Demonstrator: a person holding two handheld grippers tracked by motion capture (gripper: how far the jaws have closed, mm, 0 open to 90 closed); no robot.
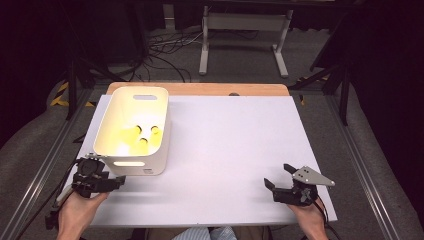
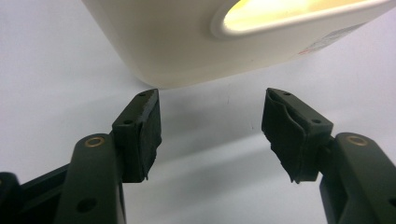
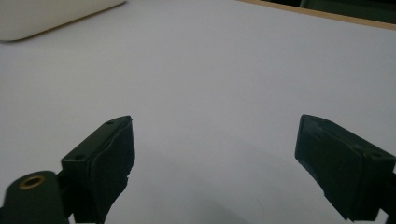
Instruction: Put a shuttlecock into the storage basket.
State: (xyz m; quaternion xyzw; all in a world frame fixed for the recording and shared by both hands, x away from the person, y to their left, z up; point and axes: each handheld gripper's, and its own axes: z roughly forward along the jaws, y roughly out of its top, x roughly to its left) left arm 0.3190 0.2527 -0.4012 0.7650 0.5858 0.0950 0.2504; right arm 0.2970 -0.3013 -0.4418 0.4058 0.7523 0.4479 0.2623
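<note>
The left hand-held gripper [image 1: 107, 184] sits low at the near left corner of the white-topped desk [image 1: 235, 150], its jaws spread apart with nothing between them. Its tips point at the near wall of the cream-white plastic bin with cut-out handles [image 1: 131, 162], which stands just beyond them on the left side of the desk, close but not touching. In the left gripper view the bin's rounded lower corner [image 2: 187, 60] hangs right above the gap between the black pads. Inside the bin lie a few small yellow round pieces [image 1: 142, 137]. The right hand-held gripper [image 1: 280, 176] rests at the near right, well apart from the bin, its jaws also wide and empty over bare desk.
</note>
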